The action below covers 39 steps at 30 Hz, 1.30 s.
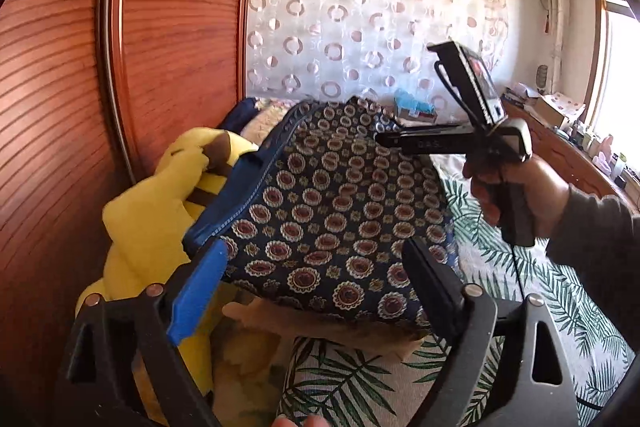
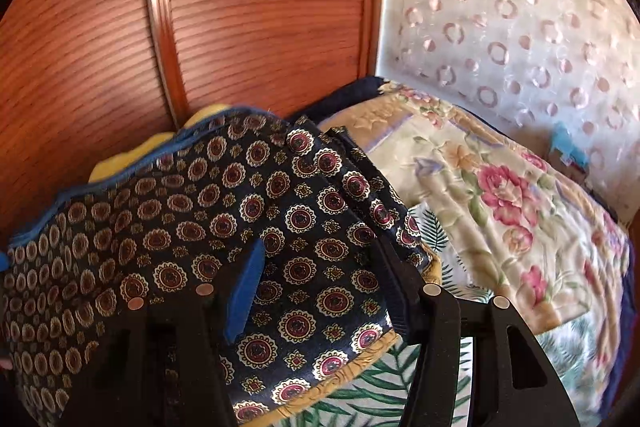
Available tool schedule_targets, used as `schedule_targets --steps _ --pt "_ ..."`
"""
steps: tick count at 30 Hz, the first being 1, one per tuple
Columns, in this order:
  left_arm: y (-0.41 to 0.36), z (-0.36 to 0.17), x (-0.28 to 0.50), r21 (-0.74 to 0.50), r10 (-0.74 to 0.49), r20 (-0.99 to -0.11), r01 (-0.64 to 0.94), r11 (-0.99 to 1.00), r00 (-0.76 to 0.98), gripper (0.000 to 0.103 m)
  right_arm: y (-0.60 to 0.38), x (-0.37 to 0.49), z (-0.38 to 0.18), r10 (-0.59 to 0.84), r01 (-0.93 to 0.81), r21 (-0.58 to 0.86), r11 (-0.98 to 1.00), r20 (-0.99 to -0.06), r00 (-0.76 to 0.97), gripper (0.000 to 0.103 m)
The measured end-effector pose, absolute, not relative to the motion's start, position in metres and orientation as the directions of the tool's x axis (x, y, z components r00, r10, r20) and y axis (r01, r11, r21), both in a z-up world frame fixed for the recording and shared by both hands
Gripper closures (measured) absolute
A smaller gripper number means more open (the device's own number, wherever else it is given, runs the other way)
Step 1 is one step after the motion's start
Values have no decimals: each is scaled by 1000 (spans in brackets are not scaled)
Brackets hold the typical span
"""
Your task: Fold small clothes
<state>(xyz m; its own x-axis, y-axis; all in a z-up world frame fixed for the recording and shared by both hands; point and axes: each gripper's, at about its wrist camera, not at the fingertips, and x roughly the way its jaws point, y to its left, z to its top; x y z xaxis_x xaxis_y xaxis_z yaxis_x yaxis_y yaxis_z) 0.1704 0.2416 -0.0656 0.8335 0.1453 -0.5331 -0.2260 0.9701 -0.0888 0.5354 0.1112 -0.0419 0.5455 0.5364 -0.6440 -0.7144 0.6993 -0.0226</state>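
A small dark navy garment [image 1: 336, 211] with red-and-cream medallions and a blue waistband hangs in the air, stretched between the two grippers. My left gripper [image 1: 316, 259] has wide-open jaws with the cloth lying across the gap. My right gripper [image 1: 384, 137] is seen from the side in a hand at the garment's far corner, its tips against the cloth. In the right wrist view the garment [image 2: 224, 227] drapes over the right gripper [image 2: 320, 267], whose fingers stand apart.
A yellow plush toy [image 1: 160, 211] lies left against a wooden wardrobe [image 1: 132, 39]. The bed has a leaf-print sheet [image 1: 360, 379] and a folded floral quilt [image 2: 500, 195]. A circle-patterned curtain [image 1: 360, 19] hangs behind.
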Motion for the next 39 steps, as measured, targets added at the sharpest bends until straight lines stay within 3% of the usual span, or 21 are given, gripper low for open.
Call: schedule_targets --steps 4,15,30,39 --pt "232 -55 161 -76 148 -510 -216 973 848 6 98 510 -33 575 -715 15 699 -606 550 45" --pt "182 -30 141 -24 108 -490 -137 990 865 6 12 398 -12 609 -709 36 705 -544 578 45" --pt "97 -21 112 -8 -30 -495 30 1000 868 5 -124 240 18 515 -582 36 812 -513 687 38" --pt "42 -24 98 20 -52 -508 72 997 860 5 -197 144 32 423 -456 53 888 -478 769 34"
